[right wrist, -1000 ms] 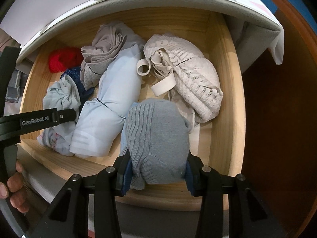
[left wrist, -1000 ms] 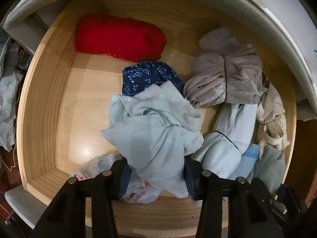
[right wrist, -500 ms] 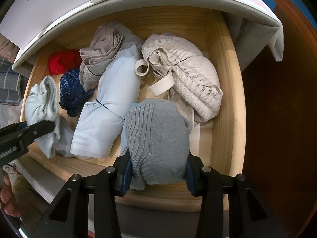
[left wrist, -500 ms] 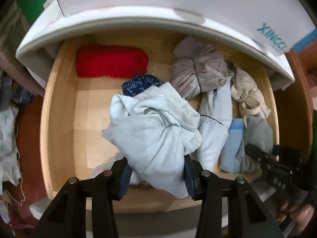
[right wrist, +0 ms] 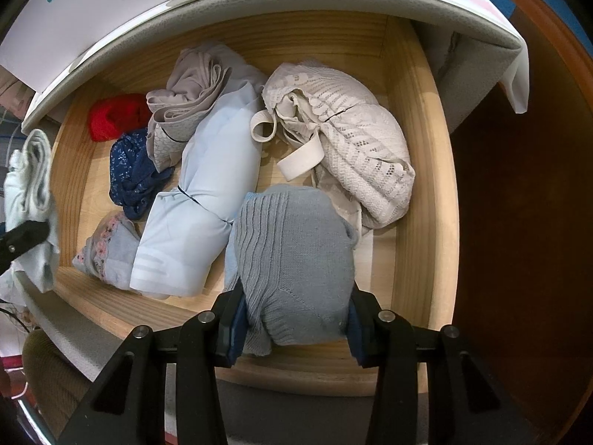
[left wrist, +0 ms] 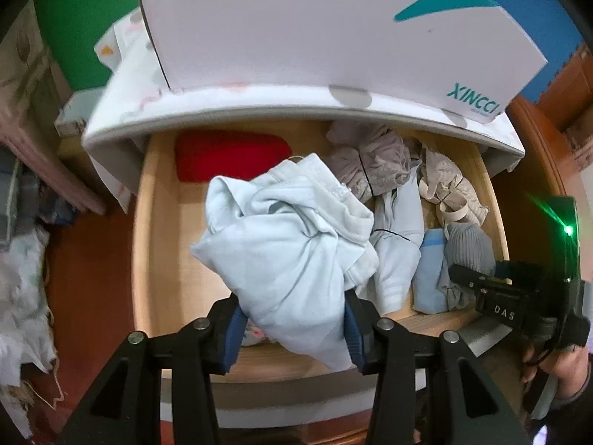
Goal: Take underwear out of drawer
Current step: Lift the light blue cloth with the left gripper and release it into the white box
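Note:
An open wooden drawer [left wrist: 148, 259] [right wrist: 418, 193] holds several rolled and bunched pieces of underwear. My left gripper [left wrist: 292, 319] is shut on a crumpled pale blue piece [left wrist: 289, 237], which hangs above the drawer's left half; in the right wrist view that piece [right wrist: 29, 185] shows at the far left. My right gripper [right wrist: 294, 320] is shut on a grey ribbed knit piece [right wrist: 292, 259] at the drawer's front right; from the left wrist view it [left wrist: 469, 241] lies beside the right gripper's body [left wrist: 519, 296].
In the drawer lie a red roll [left wrist: 229, 155] [right wrist: 115, 118], a dark blue floral piece [right wrist: 133, 174], a taupe bundle [right wrist: 189, 107], a long light blue roll [right wrist: 200, 207], a cream lace piece [right wrist: 352, 148] and a floral one [right wrist: 107, 248]. A white box [left wrist: 333, 29] sits on the top above.
My left gripper has risen with the pale blue piece, lifting it clear of the drawer contents and rolling somewhat. The right gripper and the grey knit piece have stayed still.

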The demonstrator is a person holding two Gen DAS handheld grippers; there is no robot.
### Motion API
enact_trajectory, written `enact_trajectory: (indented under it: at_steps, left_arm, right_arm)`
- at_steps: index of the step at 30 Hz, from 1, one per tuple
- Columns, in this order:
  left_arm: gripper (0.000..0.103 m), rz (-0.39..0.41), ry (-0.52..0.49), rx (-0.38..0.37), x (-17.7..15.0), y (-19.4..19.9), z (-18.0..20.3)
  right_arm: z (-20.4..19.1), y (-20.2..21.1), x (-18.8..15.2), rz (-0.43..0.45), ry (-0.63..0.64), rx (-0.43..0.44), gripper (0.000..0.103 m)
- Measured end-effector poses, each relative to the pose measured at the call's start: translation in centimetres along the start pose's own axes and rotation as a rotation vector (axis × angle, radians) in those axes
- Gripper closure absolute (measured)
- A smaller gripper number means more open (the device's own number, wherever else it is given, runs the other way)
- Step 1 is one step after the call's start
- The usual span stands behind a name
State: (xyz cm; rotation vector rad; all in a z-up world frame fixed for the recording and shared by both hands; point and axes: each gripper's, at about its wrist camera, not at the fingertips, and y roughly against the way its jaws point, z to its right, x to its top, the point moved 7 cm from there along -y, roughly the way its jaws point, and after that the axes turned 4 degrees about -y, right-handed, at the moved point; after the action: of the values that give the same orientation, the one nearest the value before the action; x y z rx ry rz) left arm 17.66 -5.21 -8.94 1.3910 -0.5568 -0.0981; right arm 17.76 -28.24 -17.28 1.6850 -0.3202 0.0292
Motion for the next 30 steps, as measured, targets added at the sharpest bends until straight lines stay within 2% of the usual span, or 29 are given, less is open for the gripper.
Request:
enact_trajectory:
  at_steps: [6, 21, 24, 30]
  left_arm:
    - [0.057, 0.075, -0.04, 0.045, 0.4, 2.9, -0.9]
    - [0.057, 0.24, 0.009, 0.024, 2.7, 12.4, -4.4]
    - [0.057, 0.295, 0.017, 0.024, 4.2, 15.1, -5.2]
    - [0.057, 0.389, 0.023, 0.058, 9.5, 19.2, -6.2]
  right_arm:
    - [0.1, -0.2, 0.0, 0.0, -0.001, -0.005, 0.062]
    - [0.2, -0.9, 0.1, 0.003, 0.004, -0.036, 0.062]
    - [0.2, -0.9, 0.1, 0.001, 0.002, -0.035, 0.062]
    - [0.3, -0.8, 0.1, 0.001, 0.0, -0.035, 0.062]
